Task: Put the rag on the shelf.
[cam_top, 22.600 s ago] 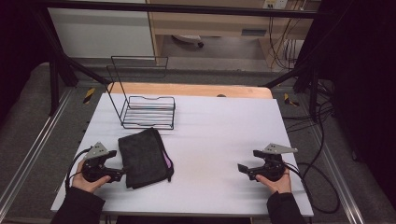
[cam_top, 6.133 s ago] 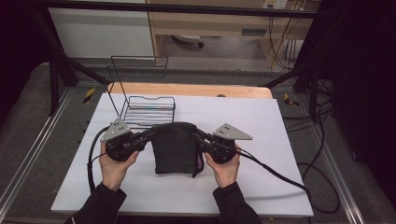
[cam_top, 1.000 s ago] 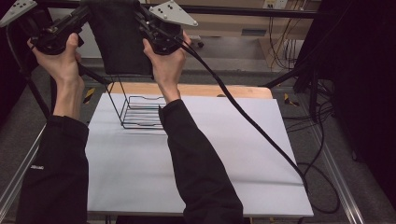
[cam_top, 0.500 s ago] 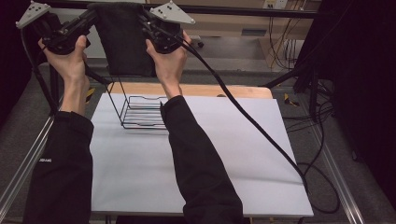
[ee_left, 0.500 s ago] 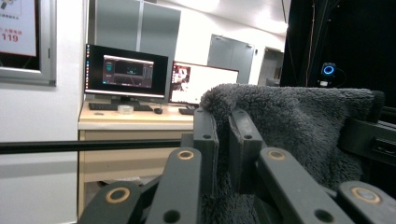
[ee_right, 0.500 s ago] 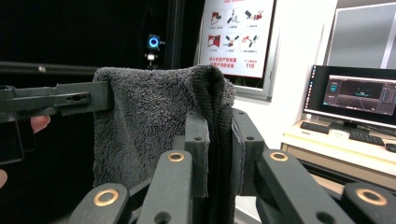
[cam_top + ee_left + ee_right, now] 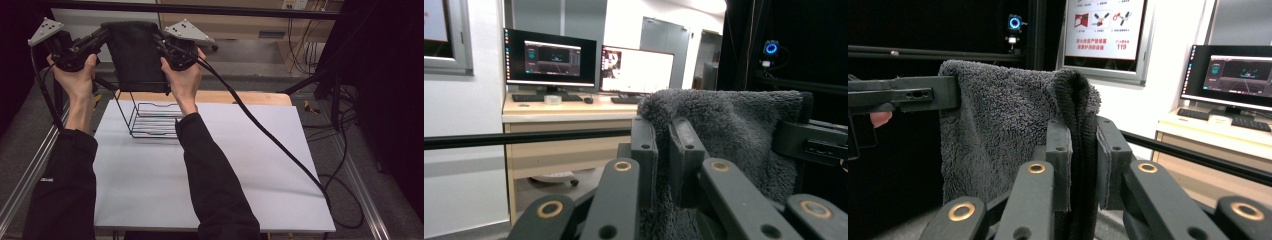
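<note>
I am holding a dark towel [image 7: 137,55] up in the air above the far end of the table [image 7: 250,150], stretched between my two grippers. My left gripper [image 7: 663,150] is pinching the towel's upper corner on one side, jaws clamped on the fabric, and my right gripper [image 7: 1083,160] is pinching the opposite upper corner the same way. The towel is hanging straight down over the wire rack [image 7: 155,117], apart from it.
</note>
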`<action>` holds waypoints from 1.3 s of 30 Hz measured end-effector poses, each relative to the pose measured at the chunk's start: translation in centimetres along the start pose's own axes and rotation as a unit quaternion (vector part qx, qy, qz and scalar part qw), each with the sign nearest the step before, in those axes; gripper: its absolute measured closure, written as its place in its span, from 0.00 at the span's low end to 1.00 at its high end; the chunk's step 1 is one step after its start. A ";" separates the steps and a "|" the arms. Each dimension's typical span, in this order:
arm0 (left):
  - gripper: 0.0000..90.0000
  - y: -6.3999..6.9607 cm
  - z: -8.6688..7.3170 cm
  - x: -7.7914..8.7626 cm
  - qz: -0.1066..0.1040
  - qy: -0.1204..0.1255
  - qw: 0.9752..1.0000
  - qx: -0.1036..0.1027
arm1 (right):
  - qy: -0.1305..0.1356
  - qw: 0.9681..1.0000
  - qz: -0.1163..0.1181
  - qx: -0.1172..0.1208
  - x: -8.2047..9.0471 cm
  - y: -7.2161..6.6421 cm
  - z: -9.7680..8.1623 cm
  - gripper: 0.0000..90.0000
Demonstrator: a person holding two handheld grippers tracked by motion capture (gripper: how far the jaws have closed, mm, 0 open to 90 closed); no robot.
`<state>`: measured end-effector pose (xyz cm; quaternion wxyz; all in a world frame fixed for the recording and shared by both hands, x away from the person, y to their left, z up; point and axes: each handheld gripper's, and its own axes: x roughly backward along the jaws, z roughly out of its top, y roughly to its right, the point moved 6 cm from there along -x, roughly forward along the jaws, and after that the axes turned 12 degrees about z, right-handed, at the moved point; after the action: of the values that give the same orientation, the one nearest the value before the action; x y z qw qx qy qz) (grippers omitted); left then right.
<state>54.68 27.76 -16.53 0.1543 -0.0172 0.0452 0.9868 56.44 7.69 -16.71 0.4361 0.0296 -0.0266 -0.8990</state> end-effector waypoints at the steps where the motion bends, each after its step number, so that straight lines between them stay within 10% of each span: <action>1: 0.92 0.0 -0.2 0.1 -0.003 -0.001 1.000 -0.002 | -0.001 1.000 0.001 0.000 0.1 0.0 -0.2 0.88; 39: 0.92 0.2 -5.3 4.1 -0.029 -0.026 0.999 -0.037 | -0.031 0.998 0.029 0.039 2.0 -2.3 -4.9 0.88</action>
<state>50.80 28.32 -21.96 0.1836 0.0017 0.0039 0.9830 53.77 7.40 -21.86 0.4590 0.0177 -0.0761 -0.8850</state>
